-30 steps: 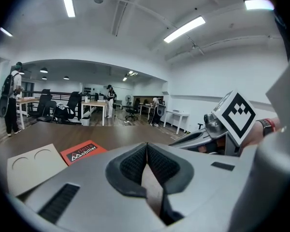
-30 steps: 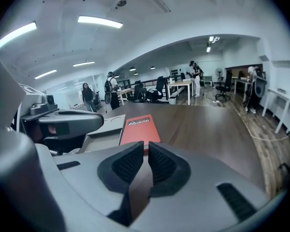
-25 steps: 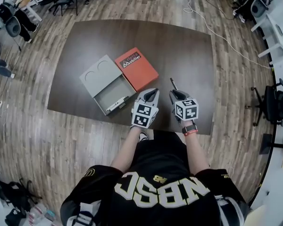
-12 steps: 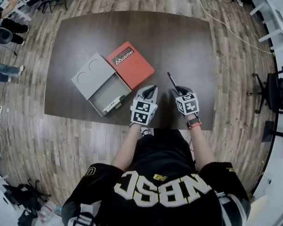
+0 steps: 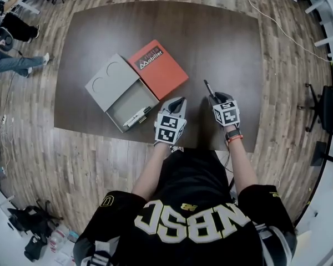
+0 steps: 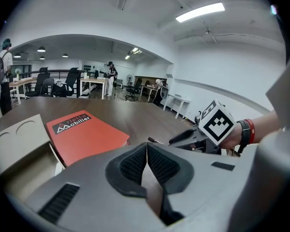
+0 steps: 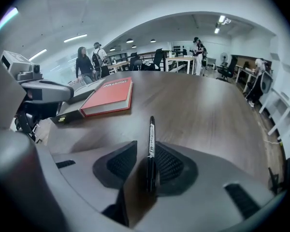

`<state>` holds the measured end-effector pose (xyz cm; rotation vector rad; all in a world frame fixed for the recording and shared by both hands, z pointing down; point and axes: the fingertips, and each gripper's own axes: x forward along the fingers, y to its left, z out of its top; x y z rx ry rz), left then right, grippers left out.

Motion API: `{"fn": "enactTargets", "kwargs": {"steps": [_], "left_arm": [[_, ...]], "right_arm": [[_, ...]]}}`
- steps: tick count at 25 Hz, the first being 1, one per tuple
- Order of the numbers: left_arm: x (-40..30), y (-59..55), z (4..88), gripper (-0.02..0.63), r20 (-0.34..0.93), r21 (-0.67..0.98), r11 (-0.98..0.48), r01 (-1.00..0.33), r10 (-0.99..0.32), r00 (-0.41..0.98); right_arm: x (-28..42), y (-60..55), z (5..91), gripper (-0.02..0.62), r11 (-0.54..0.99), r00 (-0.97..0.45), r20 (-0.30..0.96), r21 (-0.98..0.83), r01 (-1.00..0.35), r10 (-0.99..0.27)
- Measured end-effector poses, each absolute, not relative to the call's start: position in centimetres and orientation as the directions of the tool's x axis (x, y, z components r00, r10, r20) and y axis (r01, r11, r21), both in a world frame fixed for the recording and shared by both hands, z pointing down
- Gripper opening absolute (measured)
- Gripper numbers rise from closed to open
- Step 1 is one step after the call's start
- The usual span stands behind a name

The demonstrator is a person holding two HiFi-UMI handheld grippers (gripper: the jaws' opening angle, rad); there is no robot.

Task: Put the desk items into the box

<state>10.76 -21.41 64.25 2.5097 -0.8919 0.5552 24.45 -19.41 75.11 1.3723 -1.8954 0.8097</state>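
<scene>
A black pen [image 7: 151, 139] lies on the dark table, pointing away, between the jaws of my right gripper [image 7: 146, 151]. It rests against the right pad with a gap on its left, so this gripper is open. From the head view the pen [image 5: 208, 87] sticks out ahead of the right gripper [image 5: 217, 97]. My left gripper [image 6: 147, 146] is shut, pads together with nothing between them, and sits near the front edge [image 5: 177, 101]. The grey box [image 5: 117, 107] stands open at the left with a white marker [image 5: 136, 117] inside. A red notebook [image 5: 158, 69] lies beside it.
The box's lid [image 5: 110, 81] lies folded back to the left of its tray. Bare table [image 5: 211, 37] stretches behind and to the right of the notebook. Office chairs and desks stand around on the wooden floor, and people are far off at the left.
The right gripper has edged right along the front edge, with the pen still ahead of its tips. The left gripper has stayed where it was, shut.
</scene>
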Motion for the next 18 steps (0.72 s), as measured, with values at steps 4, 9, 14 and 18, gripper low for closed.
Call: {"fn": "enactTargets", "kwargs": {"steps": [4, 9, 14, 18], "left_arm": [[10.6, -21.2, 65.1, 0.016, 0.512, 0.25, -0.701, -0.667, -0.489, 0.706], [10.3, -21.0, 65.4, 0.016, 0.519, 0.254, -0.689, -0.679, -0.495, 0.697], [10.2, -21.2, 65.1, 0.016, 0.512, 0.252, -0.685, -0.684, -0.505, 0.695], [10.1, -21.0, 65.2, 0.017, 0.522, 0.247, -0.681, -0.69, -0.506, 0.687]], "right_arm": [[24.6, -19.8, 76.0, 0.107, 0.272, -0.218, 0.812, -0.077, -0.959, -0.542], [24.5, -19.8, 76.5, 0.054, 0.283, -0.204, 0.819, -0.053, -0.958, -0.537], [24.2, -20.0, 76.7, 0.051, 0.298, -0.205, 0.82, -0.045, -0.954, -0.534], [24.5, -20.2, 76.7, 0.051, 0.297, -0.199, 0.82, -0.038, -0.954, -0.536]]}}
